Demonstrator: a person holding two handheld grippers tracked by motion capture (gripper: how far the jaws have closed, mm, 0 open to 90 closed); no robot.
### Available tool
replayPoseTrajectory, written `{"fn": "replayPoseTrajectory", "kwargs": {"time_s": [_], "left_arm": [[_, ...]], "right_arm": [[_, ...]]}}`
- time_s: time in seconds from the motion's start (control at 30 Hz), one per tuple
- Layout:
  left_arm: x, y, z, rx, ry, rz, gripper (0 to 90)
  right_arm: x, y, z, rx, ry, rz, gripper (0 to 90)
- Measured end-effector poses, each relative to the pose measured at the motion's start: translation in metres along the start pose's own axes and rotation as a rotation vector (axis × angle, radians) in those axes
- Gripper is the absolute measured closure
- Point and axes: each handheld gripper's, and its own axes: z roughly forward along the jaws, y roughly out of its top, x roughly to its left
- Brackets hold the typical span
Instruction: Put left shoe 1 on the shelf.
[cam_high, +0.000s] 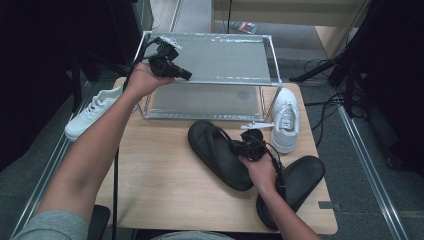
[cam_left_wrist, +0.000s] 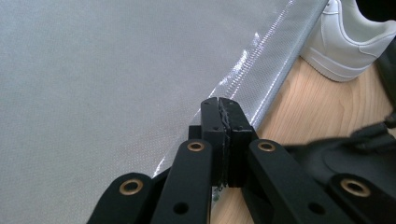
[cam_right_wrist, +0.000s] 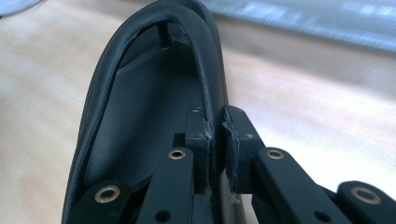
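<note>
Clamped on the thin strap of the black flip-flop (cam_high: 220, 152) lying mid-table, our right gripper (cam_high: 248, 145) has, we judge, the best hold on this light, floppy rubber, while our left gripper (cam_high: 175, 70) hangs shut and empty.

— Where's your left arm?
— Stretched far forward, my left gripper (cam_high: 187, 76) held up, its jaws pressed together with nothing between them.
— And the right?
— Forearm bent in close, my right gripper (cam_high: 234, 146) low, its jaws pinched tight on a thin black strap (cam_right_wrist: 211, 100).
</note>
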Motion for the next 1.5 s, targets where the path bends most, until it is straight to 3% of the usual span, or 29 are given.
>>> {"fn": "replayPoseTrajectory", "kwargs": {"time_s": [0.23,0.6,0.8,0.93,1.13,1.37,1.5], "left_arm": [[-0.001,-0.002,0.002,-0.012,0.008,0.006,90.0],[0.004,-0.004,0.001,-0.019,-0.019,-0.006,90.0],[0.007,-0.006,0.002,-0.040,-0.042,-0.015,90.0],[0.008,-0.007,0.003,-0.044,-0.044,-0.022,90.0],[0.009,-0.006,0.003,-0.040,-0.047,-0.037,90.0],[0.009,-0.004,0.003,-0.029,-0.044,-0.048,90.0],[0.008,-0.004,0.003,-0.024,-0.039,-0.043,90.0]], "right_arm": [[-0.005,0.028,0.022,-0.068,-0.063,0.034,82.7],[-0.009,0.064,0.071,-0.071,-0.134,0.128,82.4],[-0.008,0.072,0.090,-0.077,-0.158,0.135,81.6],[-0.008,0.073,0.091,-0.079,-0.143,0.136,76.7],[-0.005,0.074,0.081,-0.072,-0.134,0.071,65.1],[0.004,0.065,0.052,-0.106,-0.097,-0.010,66.8],[0.011,0.053,0.034,-0.114,-0.057,-0.056,75.0]]}}
